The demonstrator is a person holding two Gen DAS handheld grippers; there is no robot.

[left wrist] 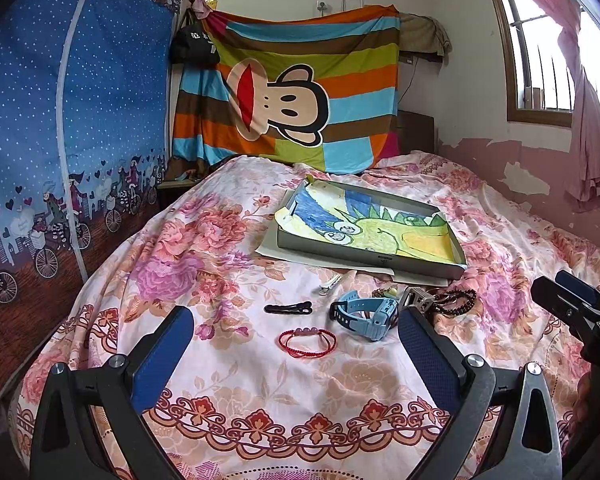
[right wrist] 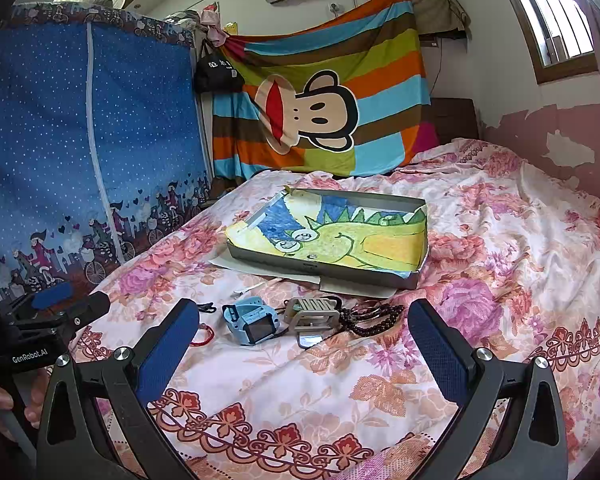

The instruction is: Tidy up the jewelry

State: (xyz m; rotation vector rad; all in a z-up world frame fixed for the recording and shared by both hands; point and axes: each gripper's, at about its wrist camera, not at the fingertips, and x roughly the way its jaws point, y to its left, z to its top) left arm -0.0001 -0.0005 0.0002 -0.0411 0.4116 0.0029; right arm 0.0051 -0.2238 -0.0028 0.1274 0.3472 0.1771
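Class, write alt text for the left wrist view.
An open left claw hovers over a floral bedspread holding a red cord bracelet, black hair clip and blue watch, before a shallow grey tray.

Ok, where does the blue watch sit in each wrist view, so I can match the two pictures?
Left wrist view: the blue watch lies right of centre on the bedspread, just inside the right finger of the left hand-held gripper.
Right wrist view: the blue watch lies left of centre, between the fingers of the right hand-held gripper.
Shared landmark: the grey tray with the drawing, just behind the watch.
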